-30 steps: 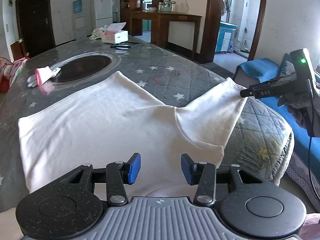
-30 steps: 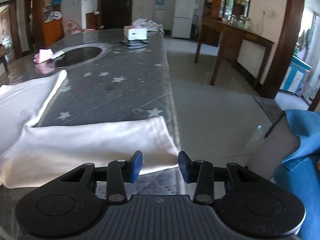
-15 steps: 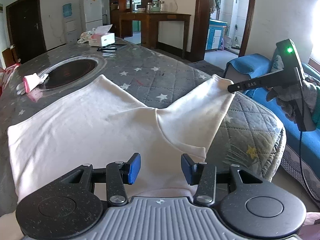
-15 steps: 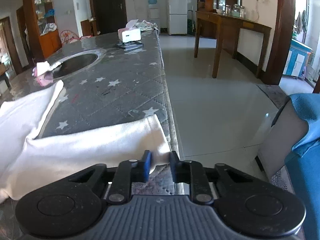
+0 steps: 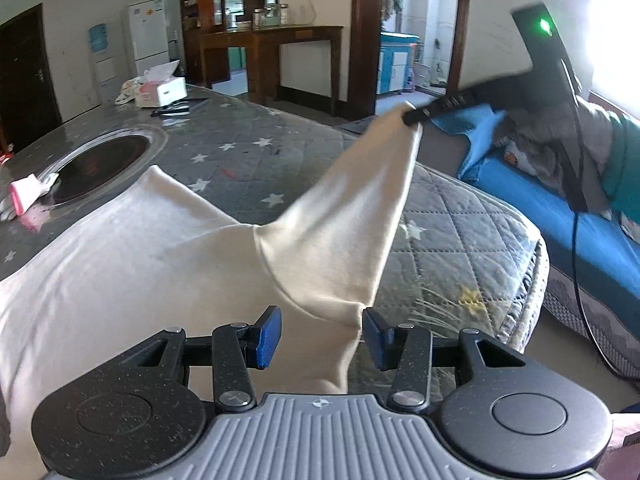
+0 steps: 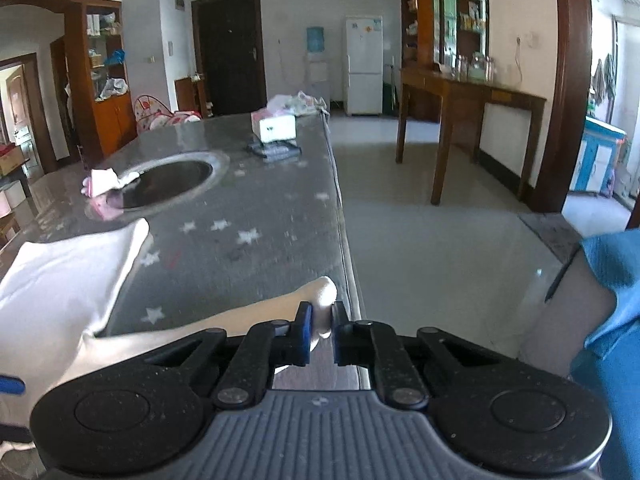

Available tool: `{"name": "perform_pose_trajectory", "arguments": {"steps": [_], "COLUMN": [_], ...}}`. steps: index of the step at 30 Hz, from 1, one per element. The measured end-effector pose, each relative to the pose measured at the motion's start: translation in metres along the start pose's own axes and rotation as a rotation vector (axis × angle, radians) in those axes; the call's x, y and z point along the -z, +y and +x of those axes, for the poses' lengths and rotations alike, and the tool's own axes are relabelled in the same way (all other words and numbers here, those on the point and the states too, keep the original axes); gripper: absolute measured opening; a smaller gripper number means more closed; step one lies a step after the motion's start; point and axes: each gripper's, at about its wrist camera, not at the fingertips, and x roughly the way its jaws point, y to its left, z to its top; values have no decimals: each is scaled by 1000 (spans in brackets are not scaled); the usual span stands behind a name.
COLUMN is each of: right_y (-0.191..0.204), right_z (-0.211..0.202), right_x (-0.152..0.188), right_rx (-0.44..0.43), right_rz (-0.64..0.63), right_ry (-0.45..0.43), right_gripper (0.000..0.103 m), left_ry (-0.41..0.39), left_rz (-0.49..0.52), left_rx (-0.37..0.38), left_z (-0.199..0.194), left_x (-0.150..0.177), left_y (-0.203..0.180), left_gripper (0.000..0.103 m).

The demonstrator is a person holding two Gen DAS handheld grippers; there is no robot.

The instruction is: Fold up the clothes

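Observation:
A white T-shirt (image 5: pixel 132 264) lies spread on the grey star-patterned table cover (image 5: pixel 280 160). My right gripper (image 6: pixel 321 330) is shut on the end of the shirt's sleeve (image 6: pixel 320 304) and holds it lifted off the table; from the left wrist view that gripper (image 5: pixel 416 114) pulls the sleeve (image 5: pixel 352 216) up taut. My left gripper (image 5: pixel 320 334) is open, its blue pads on either side of the shirt's side seam near the armpit, above the cloth. The shirt body also shows in the right wrist view (image 6: pixel 60 276).
A dark round inset (image 5: pixel 100 160) sits in the table beyond the shirt, with a pink and white cloth (image 5: pixel 24 196) beside it. A tissue box (image 5: pixel 160 90) stands at the far end. A blue sofa (image 5: pixel 560 216) is to the right of the table edge.
My right gripper closed on the sleeve end and lifted it off the table. The sleeve now rises taut. My left gripper stayed open over the armpit area.

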Motion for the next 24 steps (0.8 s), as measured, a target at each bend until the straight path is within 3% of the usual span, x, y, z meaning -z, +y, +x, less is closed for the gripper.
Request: {"name": "perform_pose_trajectory", "arguments": {"steps": [8,13,24], "right_y": [0,0,11], "right_z": [9,6,-13], "right_x": [0,-5,-22], "right_rx": [10,6,-27], "right_rz": [-10,-14,-45], "right_ry": [21,4,-45], "right_gripper": [9,9,8], "left_ry": [19,-37,-16], "left_rz": [14,36,60], "left_rx": [19,43,100], "left_z": [8,-6,14], "left_x": [4,-1,4], "left_y": [-7,-10,-21], "left_gripper": [48,49,51]}}
